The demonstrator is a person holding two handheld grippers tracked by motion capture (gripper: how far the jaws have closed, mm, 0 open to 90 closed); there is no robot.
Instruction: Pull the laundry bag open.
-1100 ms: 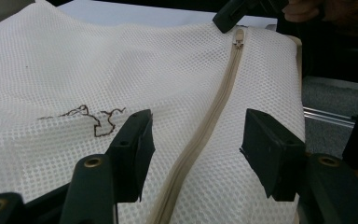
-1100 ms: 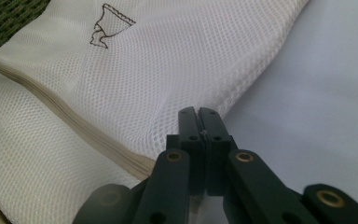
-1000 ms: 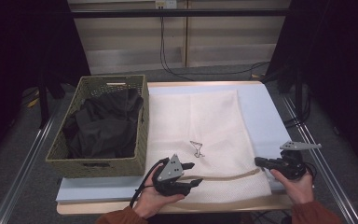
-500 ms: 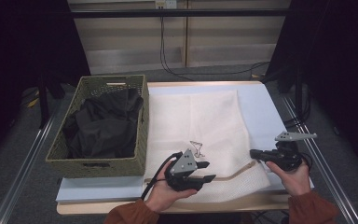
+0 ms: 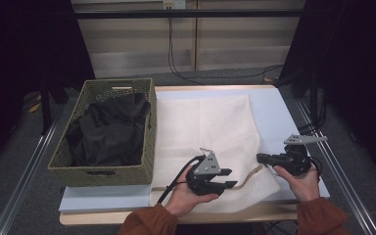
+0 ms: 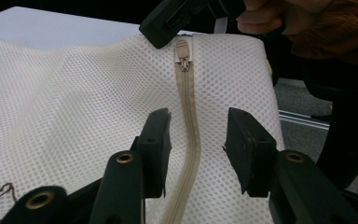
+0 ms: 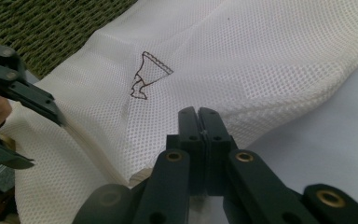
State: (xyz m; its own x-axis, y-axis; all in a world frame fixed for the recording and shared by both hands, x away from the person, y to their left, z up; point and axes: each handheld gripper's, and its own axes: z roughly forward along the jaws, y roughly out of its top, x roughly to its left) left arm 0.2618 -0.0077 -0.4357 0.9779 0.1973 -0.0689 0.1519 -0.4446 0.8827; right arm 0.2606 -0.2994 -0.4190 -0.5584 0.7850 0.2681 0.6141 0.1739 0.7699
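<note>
Mesh laundry bag [image 5: 210, 132] lies flat on the tabletop [image 5: 279, 112], its zipper [image 6: 189, 140] running along the near edge, just in front of you. Wicker basket [image 5: 105, 169] with dark clothes [image 5: 110, 132] sits to its left, touching the bag's edge.

Left tongs [image 5: 225, 178]: spread, jaws standing either side of the zipper tape, one to each side, pads not yet on it. They have just been closing, with the tape between them but nothing pinched so far. In the left gripper view the zipper's long axis runs straight away from your tongs [image 6: 198, 135], from between the jaws up to the slider [image 6: 184, 58] at the far end.

Right tongs [image 5: 262, 157]: pressed together. In the left gripper view their tip sits right at the slider end of the zipper; whether they pinch the pull tab or the bag's corner cannot be told. In the right gripper view the shut jaws [image 7: 200, 126] point over the mesh toward the small brown logo [image 7: 147, 79].

Relation that matters: the zipper line joins your two hands, left tongs straddling it mid-run, right tongs at its end. Your right hand is nearer the slider; your left is nearer the closed tape. Judgement: close the left tongs squarely across the tape to anchor it, then draw along that same axis, not across it, or the mesh will bunch.
</note>
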